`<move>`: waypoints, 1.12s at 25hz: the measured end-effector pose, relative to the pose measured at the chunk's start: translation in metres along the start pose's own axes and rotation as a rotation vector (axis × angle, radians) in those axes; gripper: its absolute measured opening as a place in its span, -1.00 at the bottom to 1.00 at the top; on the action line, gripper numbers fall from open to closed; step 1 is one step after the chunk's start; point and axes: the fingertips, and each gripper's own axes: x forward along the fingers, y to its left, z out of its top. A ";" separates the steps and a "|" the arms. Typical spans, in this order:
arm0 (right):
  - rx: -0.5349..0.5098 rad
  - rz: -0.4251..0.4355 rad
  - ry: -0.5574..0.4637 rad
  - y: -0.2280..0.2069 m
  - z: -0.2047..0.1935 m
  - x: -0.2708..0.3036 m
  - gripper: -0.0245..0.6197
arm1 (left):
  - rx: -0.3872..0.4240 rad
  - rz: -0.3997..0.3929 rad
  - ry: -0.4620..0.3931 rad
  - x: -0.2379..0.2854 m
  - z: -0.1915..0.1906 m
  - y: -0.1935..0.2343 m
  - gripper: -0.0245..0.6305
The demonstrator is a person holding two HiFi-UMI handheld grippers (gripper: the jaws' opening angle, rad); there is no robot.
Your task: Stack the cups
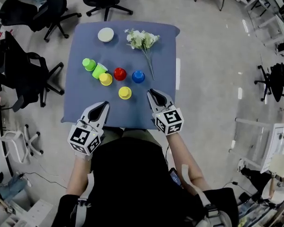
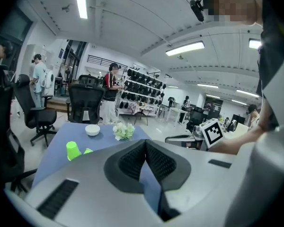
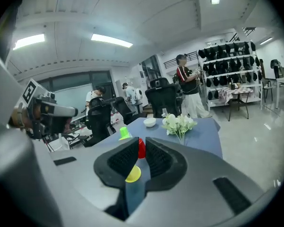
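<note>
- Along the near edge of the counter, the approach step is being carried out: no cup is being held yet and nothing is being stacked.
- Six cups are being left loose on the blue cloth, well ahead of both grippers. They are a standing green cup, a second green cup seemingly on its side against a yellow cup, a red cup, a blue cup and a nearer yellow cup.
- The left gripper is being held fully closed, pads together with nothing between them.
- The right gripper is being held all but closed and empty. Only a narrow slit is showing, through which the nearer yellow cup and the red cup are being sighted, untouched.
- Both grippers are being pointed away from the body toward the cups and tilted slightly downward, marker cubes nearest the person.
- Next, by this reading, the jaws are needing to be opened wide enough for a cup and carried forward. The nearer yellow cup is being judged the easiest first pick for the right gripper.
</note>
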 end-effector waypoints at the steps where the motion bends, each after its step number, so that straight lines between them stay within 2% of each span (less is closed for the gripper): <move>1: -0.001 0.011 0.013 -0.003 -0.004 0.006 -0.82 | -0.005 0.018 0.003 -0.002 -0.002 0.002 -0.89; 9: -0.004 0.000 0.108 -0.027 -0.033 0.056 -0.52 | -0.061 0.121 0.018 -0.020 -0.018 0.025 -0.89; 16: -0.020 -0.055 0.203 -0.045 -0.063 0.096 -0.34 | -0.066 0.158 0.044 -0.037 -0.031 0.045 -0.89; 20: -0.044 -0.073 0.252 -0.049 -0.074 0.115 -0.14 | -0.082 0.184 0.056 -0.048 -0.038 0.055 -0.89; 28: -0.051 -0.118 0.294 -0.060 -0.087 0.142 -0.11 | -0.113 0.213 0.070 -0.065 -0.054 0.061 -0.89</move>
